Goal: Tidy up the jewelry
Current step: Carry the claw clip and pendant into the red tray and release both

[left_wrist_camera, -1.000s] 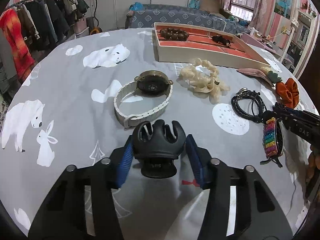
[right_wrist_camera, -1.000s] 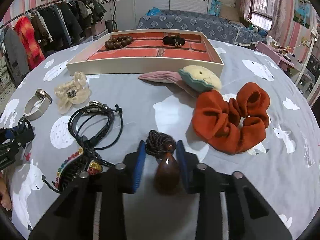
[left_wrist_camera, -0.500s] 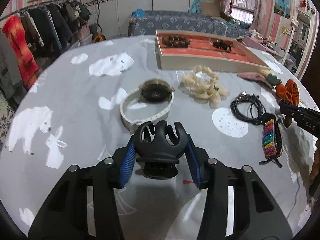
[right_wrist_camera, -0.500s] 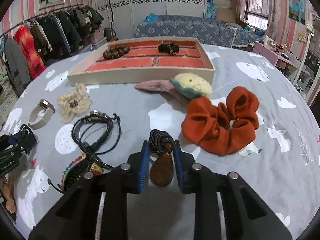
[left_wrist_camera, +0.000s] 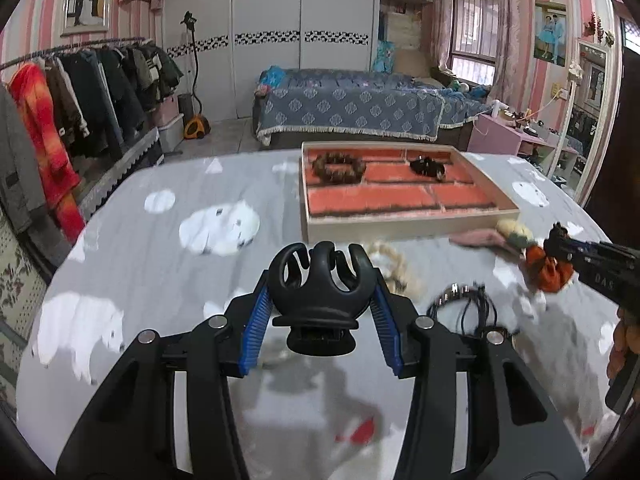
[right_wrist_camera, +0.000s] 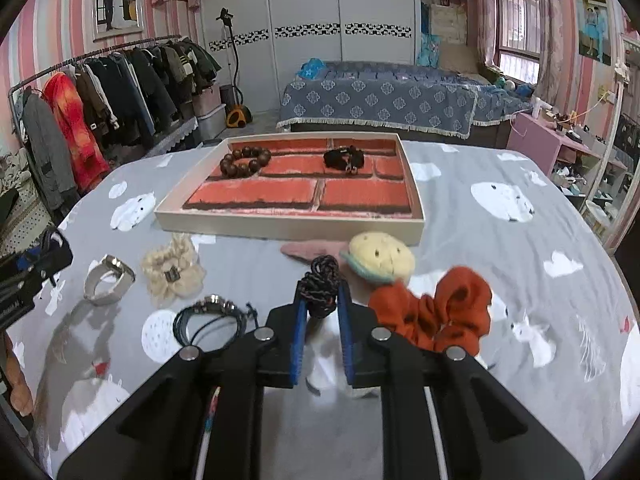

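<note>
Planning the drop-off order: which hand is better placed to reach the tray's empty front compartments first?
Right, marginally: its gripper, closing on the dark braided cord, faces the tray squarely; the left, holding the black claw clip, sits off-side.

I counted one tray [right_wrist_camera: 224, 227] on the worktop [right_wrist_camera: 500, 248], with two things in it: one bead bracelet [right_wrist_camera: 244, 161] and one small black hair tie [right_wrist_camera: 343, 159]. Loose on the cloth lay two scrunchies, one cream [right_wrist_camera: 173, 274] and one orange [right_wrist_camera: 436, 312], one watch [right_wrist_camera: 107, 280], one black cord bracelet [right_wrist_camera: 212, 318] and one plush clip [right_wrist_camera: 380, 258]. My two tools each carried one piece: one black claw clip [left_wrist_camera: 320, 280], one dark braided cord [right_wrist_camera: 322, 286].
</note>
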Motion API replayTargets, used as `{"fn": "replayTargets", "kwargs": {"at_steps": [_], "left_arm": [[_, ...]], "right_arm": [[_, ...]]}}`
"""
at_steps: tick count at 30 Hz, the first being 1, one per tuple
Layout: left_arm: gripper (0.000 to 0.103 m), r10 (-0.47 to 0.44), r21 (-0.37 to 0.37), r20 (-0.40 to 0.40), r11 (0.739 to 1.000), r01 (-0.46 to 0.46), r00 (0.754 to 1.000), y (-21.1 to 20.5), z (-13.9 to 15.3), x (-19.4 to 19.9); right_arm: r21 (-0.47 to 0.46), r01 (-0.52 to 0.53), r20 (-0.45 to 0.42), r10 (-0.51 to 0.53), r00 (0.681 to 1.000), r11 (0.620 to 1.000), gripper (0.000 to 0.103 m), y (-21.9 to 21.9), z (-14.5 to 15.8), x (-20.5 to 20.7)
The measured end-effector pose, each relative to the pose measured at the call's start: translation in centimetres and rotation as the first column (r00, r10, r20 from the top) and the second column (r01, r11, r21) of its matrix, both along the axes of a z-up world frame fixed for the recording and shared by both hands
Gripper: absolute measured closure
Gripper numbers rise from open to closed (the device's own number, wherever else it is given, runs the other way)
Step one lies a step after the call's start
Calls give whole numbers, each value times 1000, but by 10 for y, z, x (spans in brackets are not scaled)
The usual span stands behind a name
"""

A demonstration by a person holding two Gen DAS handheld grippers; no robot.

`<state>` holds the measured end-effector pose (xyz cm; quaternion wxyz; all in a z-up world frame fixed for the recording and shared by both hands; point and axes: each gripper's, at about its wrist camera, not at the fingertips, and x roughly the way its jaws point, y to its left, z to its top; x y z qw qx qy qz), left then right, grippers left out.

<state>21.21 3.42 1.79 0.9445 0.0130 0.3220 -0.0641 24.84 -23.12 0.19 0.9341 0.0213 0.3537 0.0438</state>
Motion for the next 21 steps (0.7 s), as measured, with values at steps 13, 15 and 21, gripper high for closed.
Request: {"fn": "replayTargets", "kwargs": {"at_steps": [13, 15, 21], "left_arm": [[57, -41, 15, -9, 999, 41, 999, -47, 16, 83], [57, -38, 10, -20, 999, 38, 999, -52, 16, 100], [56, -13, 1, -47, 1000, 13, 999, -65, 10, 152]], "right_arm": [[49, 23, -15, -23, 1000, 999, 88, -22, 9, 65], [58, 26, -16, -26, 1000, 998, 88, -25, 12, 81], [64, 22, -12, -22, 1000, 998, 88, -30, 16, 128]]}}
